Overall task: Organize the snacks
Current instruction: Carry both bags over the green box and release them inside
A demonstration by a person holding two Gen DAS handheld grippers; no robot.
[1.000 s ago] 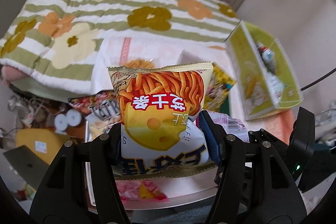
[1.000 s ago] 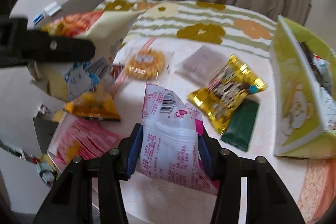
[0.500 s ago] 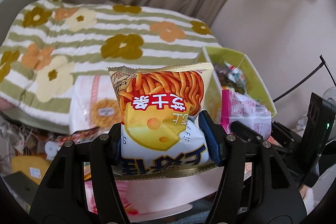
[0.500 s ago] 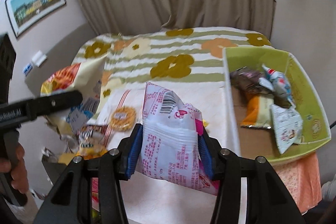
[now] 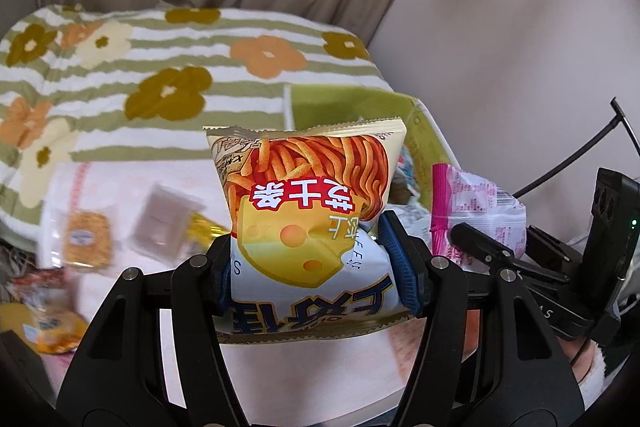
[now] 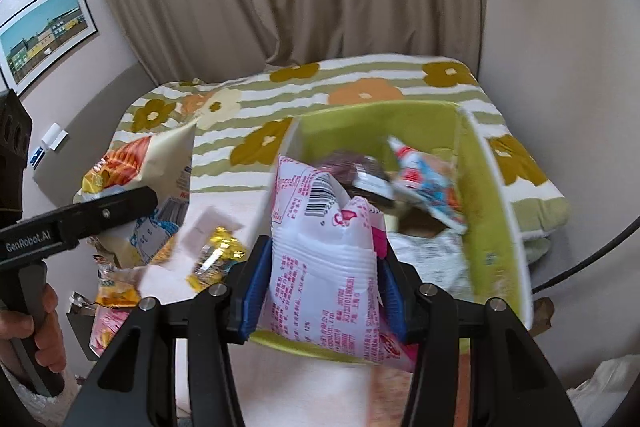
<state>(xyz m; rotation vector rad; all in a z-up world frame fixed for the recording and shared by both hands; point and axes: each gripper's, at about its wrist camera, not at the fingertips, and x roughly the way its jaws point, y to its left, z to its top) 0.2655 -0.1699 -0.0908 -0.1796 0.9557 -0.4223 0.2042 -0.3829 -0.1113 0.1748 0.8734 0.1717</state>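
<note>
Left tongs [image 5: 316, 267] clenched on cheese-stick bag [image 5: 308, 223], right tongs [image 6: 320, 287] on pink-printed packet [image 6: 324, 267]; simultaneous release risks collision above green box [image 6: 492, 211].

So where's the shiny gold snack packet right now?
In the right wrist view the gold packet lies on the pale cloth, left of the green box, just beyond the right tongs holding the pink-and-white bag.

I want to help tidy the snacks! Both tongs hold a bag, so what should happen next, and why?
Probably move the right tongs a little further over the green box and let go of the pink-and-white bag. That bag is already at the box's near edge, other snacks lie inside, and the left tongs with the cheese-stick bag can follow.
</note>
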